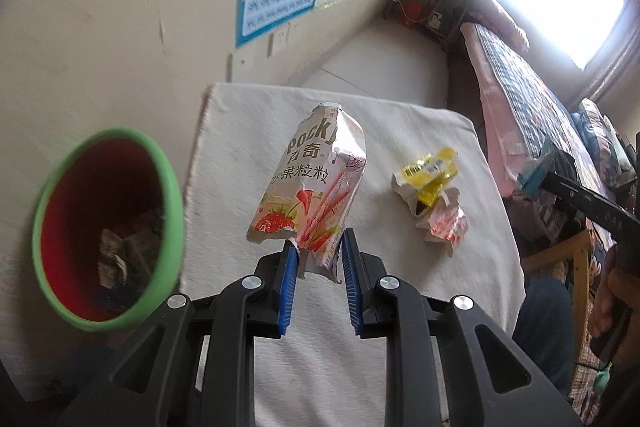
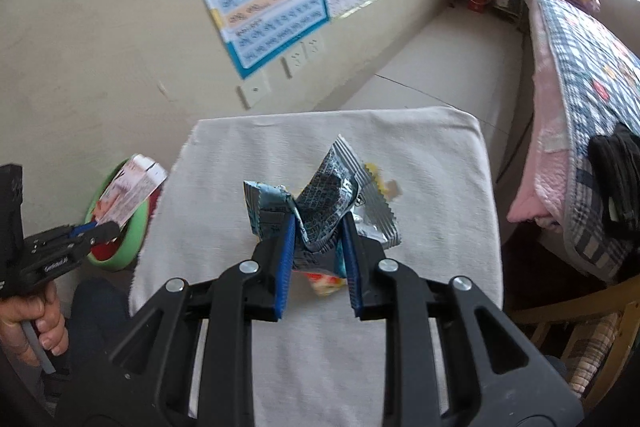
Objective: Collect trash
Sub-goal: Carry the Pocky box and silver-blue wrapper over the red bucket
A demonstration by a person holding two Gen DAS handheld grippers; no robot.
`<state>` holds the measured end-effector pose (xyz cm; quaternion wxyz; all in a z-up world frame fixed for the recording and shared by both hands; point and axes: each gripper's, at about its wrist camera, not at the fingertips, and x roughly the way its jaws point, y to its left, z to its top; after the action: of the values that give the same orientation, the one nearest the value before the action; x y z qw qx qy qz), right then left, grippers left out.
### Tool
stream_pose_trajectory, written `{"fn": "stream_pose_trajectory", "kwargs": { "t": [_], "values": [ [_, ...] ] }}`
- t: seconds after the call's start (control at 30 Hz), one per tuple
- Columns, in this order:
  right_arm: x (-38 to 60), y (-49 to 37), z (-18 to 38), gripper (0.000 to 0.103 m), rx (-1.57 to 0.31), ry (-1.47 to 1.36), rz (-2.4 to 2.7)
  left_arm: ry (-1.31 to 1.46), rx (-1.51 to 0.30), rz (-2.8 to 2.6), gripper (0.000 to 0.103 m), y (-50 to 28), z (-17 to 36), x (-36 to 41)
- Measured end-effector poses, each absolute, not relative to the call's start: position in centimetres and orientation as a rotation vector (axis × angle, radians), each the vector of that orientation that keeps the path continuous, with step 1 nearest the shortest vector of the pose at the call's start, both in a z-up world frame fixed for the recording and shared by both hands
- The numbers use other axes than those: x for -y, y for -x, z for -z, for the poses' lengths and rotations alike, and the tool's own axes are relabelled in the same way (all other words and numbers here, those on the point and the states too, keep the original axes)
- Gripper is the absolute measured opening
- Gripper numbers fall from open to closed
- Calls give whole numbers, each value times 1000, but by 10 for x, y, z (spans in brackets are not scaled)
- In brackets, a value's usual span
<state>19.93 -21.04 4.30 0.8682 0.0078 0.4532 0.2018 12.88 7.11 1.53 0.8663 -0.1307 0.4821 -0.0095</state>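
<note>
The white cloth-covered table (image 1: 400, 267) is taken as the landmark. Above its middle, a torn strawberry Pocky box (image 1: 312, 187) is held clear of the cloth by the left gripper (image 1: 318, 259), whose blue pads are clamped on the box's ragged lower end. Just off the table's left edge a bin (image 1: 52, 211) with a green rim and red inside is seen, with dark scraps lying at its bottom; in the right wrist view the box is seen hanging over that rim. Toward the table's right side a crumpled yellow wrapper (image 1: 430, 173) and a crumpled pink-and-white wrapper (image 1: 444, 227) lie on the cloth, touching each other and well in from the edge.

A crumpled silver-and-blue foil wrapper (image 2: 320, 203) is pinched between the closed pads of the right gripper (image 2: 318, 247), lifted above the table's centre. The cloth nearer the cameras is bare. Beyond the table's far edge open floor (image 2: 440, 59) is visible up to the wall. Past the right edge a bed with a checked quilt (image 2: 580, 75) stands close, leaving only a narrow gap.
</note>
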Motion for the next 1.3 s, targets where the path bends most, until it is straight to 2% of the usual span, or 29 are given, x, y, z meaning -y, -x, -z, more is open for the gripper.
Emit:
{"fn": "stream_pose_trajectory", "kwargs": {
  "t": [0.63,1.3],
  "values": [
    [66,-180,-74,23,-897,88,-678,341,-938,-167,20,-92,-41,-167],
    [-84,-169,-67,23,-926,210,-909,450,-935,-310,20,-48,-32,-266]
  ]
}}
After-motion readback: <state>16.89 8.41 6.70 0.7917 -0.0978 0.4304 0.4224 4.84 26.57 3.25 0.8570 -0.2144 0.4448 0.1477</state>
